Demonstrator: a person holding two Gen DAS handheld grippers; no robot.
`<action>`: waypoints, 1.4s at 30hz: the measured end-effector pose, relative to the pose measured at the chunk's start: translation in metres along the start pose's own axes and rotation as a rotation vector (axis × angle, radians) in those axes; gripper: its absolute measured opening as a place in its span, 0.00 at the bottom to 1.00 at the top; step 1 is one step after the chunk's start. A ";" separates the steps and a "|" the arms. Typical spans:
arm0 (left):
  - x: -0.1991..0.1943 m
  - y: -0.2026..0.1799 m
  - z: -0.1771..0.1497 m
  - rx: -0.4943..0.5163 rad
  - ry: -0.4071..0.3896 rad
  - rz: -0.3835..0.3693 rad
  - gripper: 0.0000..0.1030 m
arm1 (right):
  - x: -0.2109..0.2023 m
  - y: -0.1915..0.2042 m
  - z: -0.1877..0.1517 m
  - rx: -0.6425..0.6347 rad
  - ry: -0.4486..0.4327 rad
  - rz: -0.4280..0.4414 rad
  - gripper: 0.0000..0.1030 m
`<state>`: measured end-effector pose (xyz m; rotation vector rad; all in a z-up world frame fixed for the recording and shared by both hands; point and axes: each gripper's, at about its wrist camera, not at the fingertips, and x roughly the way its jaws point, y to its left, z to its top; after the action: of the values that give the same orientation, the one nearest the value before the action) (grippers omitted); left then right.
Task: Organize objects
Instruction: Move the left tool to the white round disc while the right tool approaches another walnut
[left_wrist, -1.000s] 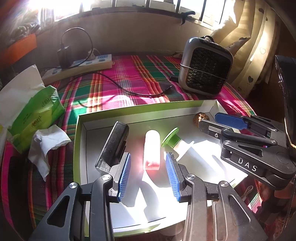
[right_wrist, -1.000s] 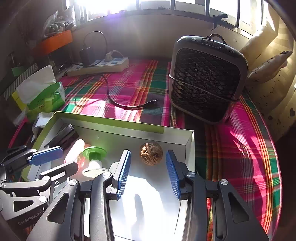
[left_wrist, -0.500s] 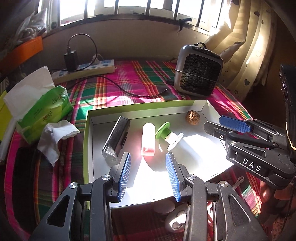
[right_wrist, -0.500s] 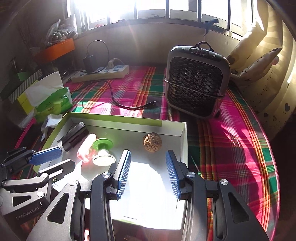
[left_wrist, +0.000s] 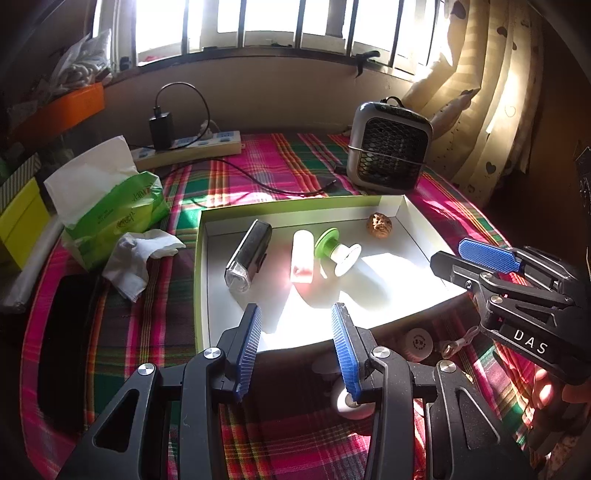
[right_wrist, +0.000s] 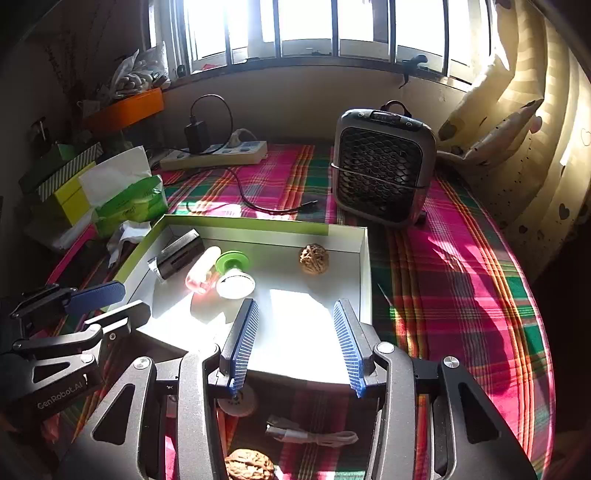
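We hold both grippers tilted downward over the near edge of a shallow white tray (left_wrist: 201, 280) with a green rim, which lies on a plaid cloth (right_wrist: 461, 280).

The left gripper (left_wrist: 295, 345) hangs over the tray's near left part. Its jaws stand partly apart with nothing between them; only the tray floor and its near rim show through the gap.

The right gripper (right_wrist: 297, 341) hangs over the tray's near right part, and in the left view it reaches in from the right past the tray's right wall. Its jaws have just been opening and stand moderately apart, empty. A bit of a hand (left_wrist: 546, 387) shows behind it in the left view.

In the tray, from left to right, lie a black light (left_wrist: 249, 254), a pink tube (left_wrist: 303, 256), a green-topped spool (left_wrist: 338, 247) on its side and a walnut (right_wrist: 314, 258) near the far right corner. All lie well beyond both sets of jaws.

On the cloth just near of the tray lie a white disc (right_wrist: 238, 402), a white cable (right_wrist: 310, 435) and a second walnut (right_wrist: 249, 465), beneath the right gripper.

Far right stands a small fan (right_wrist: 382, 166); far left lie a power strip (left_wrist: 188, 147) and a green tissue pack (left_wrist: 110, 210).
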<state>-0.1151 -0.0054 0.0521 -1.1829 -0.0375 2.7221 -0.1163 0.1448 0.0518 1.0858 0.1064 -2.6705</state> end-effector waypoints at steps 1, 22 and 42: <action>-0.001 0.001 -0.002 -0.003 0.001 -0.004 0.36 | -0.002 0.001 -0.002 -0.003 -0.001 -0.002 0.43; -0.015 0.005 -0.044 -0.042 0.014 -0.098 0.36 | -0.029 0.008 -0.052 -0.032 -0.003 0.019 0.43; 0.010 -0.006 -0.049 -0.059 0.097 -0.194 0.41 | -0.028 0.012 -0.078 -0.016 0.041 0.070 0.43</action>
<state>-0.0856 0.0005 0.0122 -1.2545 -0.2098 2.5090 -0.0414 0.1521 0.0154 1.1193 0.0957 -2.5819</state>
